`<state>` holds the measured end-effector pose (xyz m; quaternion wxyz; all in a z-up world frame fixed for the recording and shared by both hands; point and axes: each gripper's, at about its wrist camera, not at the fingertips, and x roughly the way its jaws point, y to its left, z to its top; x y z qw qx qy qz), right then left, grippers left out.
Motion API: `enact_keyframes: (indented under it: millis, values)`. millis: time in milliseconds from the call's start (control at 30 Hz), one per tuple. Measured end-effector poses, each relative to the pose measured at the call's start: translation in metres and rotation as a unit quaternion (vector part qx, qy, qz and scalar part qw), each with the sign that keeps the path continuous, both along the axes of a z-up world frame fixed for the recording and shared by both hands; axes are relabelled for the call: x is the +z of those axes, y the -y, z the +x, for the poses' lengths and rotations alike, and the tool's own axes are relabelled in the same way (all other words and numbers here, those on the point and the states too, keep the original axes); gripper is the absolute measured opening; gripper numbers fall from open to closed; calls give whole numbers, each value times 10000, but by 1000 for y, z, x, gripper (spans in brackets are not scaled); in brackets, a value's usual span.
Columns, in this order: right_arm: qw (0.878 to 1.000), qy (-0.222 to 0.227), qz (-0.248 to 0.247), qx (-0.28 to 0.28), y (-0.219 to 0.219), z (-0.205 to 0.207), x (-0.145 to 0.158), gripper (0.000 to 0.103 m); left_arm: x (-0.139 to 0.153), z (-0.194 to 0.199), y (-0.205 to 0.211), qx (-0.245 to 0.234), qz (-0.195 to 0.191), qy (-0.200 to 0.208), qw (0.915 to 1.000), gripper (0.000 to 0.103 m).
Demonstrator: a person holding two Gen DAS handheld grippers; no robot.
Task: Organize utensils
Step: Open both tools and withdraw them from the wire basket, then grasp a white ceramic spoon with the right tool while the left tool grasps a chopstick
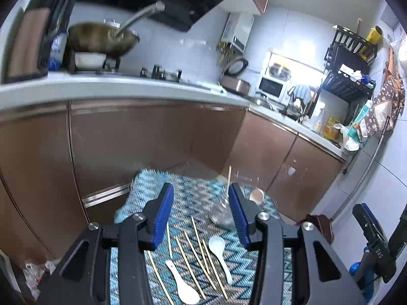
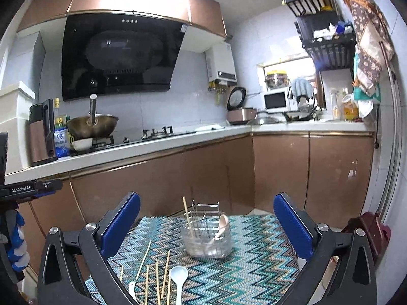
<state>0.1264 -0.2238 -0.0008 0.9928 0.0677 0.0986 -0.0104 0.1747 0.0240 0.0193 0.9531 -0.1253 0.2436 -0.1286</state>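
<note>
A clear utensil holder point(image 2: 207, 240) stands on the zigzag cloth point(image 2: 249, 267), holding one chopstick point(image 2: 188, 216) and a brown spoon point(image 2: 223, 222). It also shows in the left wrist view point(image 1: 220, 209). Several bamboo chopsticks point(image 1: 197, 258) and two white spoons point(image 1: 220, 253) point(image 1: 182, 283) lie loose on the cloth in front of it. My left gripper point(image 1: 201, 194) is open and empty above them. My right gripper point(image 2: 207, 218) is open and empty, raised in front of the holder.
The cloth covers a small table point(image 1: 150, 180) in front of brown kitchen cabinets point(image 2: 178, 178). A white counter point(image 2: 152, 142) holds a wok, a kettle and a rice cooker. A dark red stool point(image 2: 368, 231) stands at the right wall.
</note>
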Motion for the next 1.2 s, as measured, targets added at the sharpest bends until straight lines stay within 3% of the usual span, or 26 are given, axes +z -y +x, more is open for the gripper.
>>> enact_keyframes:
  millis: [233,433,600,733,800,967,1200]
  values:
    - [9990,-406,48,166,8,16,-23,101,-35,20,6,-111,15,-557,9984,43]
    - [9942,-958,230,433,15,44,-54,77,-73,47,20,-391,45,-1236,9916,42]
    - [9804,-1651,472,965,13,80,-96,59,-115,77,34,-626,-80,-2050,9767,42]
    - [9593,-2295,667,1504,6,111,-138,50,-154,102,45,-665,-72,-2641,9622,41]
    - [9474,-2596,734,1720,1,128,-161,45,-170,113,48,-671,-110,-2881,9552,36]
    - [9300,-2980,785,2002,-5,157,-200,43,-206,140,52,-572,-67,-3372,9397,30]
    - [9173,-3202,693,2265,-12,187,-225,38,-245,174,54,-345,-75,-3948,9181,21]
